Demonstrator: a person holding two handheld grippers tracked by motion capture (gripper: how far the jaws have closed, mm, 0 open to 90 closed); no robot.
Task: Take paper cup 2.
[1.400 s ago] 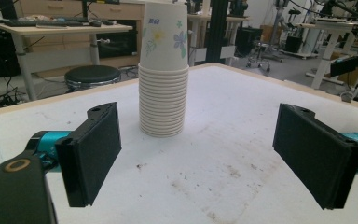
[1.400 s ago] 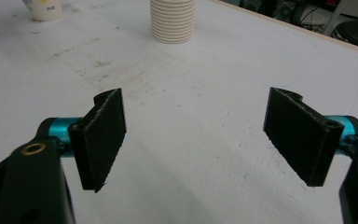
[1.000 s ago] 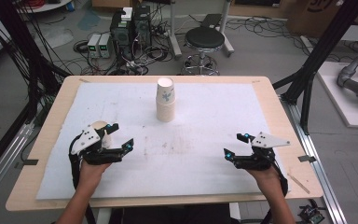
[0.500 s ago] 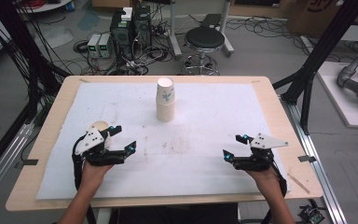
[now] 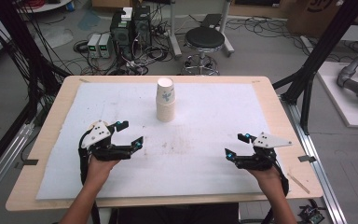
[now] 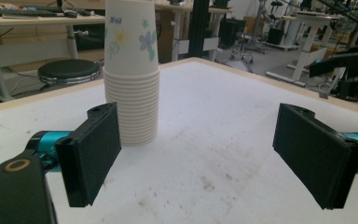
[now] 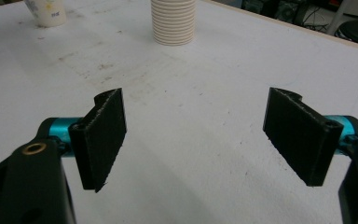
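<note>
Risk lies in the tall cup stack (image 5: 166, 100) tipping if either empty, wide-open claw, left gripper (image 5: 127, 135) or right gripper (image 5: 237, 145), nudges it sideways.

a stack of paper cups (image 5: 165, 100) stands upright on the white mat (image 5: 205, 140) near the middle of the table's far edge — cream, ribbed with nested rims low down, the top cup printed with small flowers (image 6: 131, 70). one separate cup (image 7: 45, 11) stands apart.
</note>
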